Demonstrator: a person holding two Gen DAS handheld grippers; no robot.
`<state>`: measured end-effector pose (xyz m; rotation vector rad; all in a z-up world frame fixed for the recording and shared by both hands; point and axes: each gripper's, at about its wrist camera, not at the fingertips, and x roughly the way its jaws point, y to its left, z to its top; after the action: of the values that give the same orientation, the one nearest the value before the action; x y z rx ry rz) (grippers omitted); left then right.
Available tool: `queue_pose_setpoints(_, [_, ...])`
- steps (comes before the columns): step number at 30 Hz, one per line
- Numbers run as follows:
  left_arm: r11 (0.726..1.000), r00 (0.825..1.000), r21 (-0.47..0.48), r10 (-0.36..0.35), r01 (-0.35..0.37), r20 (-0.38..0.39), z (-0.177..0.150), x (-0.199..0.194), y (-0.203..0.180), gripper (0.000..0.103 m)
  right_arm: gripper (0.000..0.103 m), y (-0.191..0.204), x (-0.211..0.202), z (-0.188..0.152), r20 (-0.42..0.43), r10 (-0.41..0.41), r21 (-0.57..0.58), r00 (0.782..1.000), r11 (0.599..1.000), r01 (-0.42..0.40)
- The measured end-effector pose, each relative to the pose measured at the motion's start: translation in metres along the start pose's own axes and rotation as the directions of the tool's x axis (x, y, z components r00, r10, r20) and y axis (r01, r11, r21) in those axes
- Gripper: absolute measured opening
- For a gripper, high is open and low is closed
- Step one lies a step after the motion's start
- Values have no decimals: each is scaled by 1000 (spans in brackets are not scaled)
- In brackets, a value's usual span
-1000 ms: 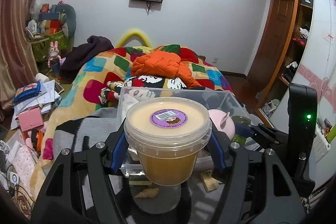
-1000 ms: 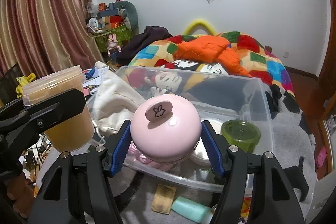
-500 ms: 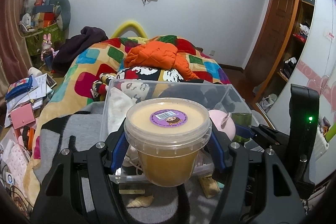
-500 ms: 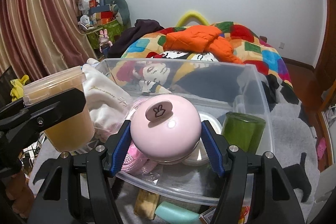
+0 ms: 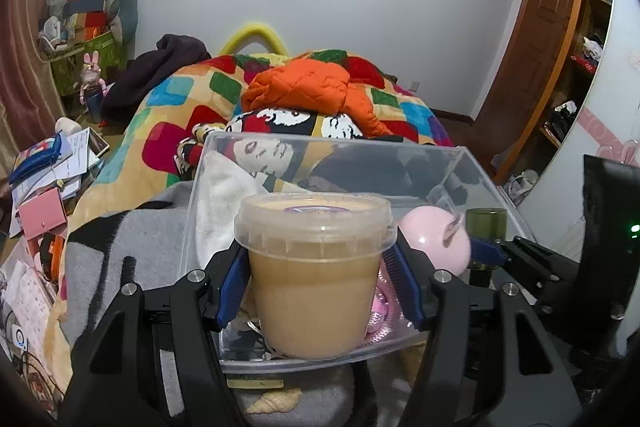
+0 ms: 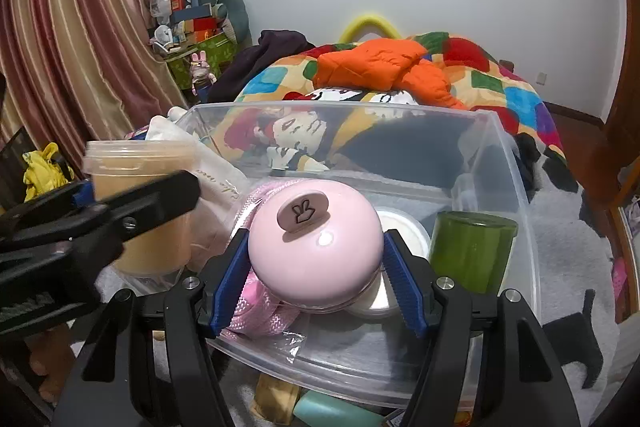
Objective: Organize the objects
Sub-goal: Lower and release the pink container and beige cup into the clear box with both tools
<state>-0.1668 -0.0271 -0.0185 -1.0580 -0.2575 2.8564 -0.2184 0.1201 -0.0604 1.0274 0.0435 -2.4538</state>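
The tub of tan paste (image 5: 314,283) sits pinched between the closing jaws of the left gripper (image 5: 316,289), low over the near-left corner of the clear storage bin (image 5: 476,167). Just beside it, the right gripper (image 6: 316,267) clamps the pink dome (image 6: 316,251) inside the bin. A white cloth (image 5: 218,199) crowds the left wall, a green jar (image 6: 472,251) stands right, and the tub's base and bin floor are hard to make out.
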Motion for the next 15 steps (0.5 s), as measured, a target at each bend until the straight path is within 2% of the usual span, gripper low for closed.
queue_pose_setpoints(7, [1000, 1000, 0, -3, 3, -22, -4, 9, 3, 63, 62, 0, 1, 0, -4, 4, 3, 1000, 1000, -4])
queue_pose_setpoints(15, [1000, 1000, 10, 9, -9, -6, -4, 4, 4, 63, 62, -2, 2, 0, -25, 10, 10, 1000, 1000, -9])
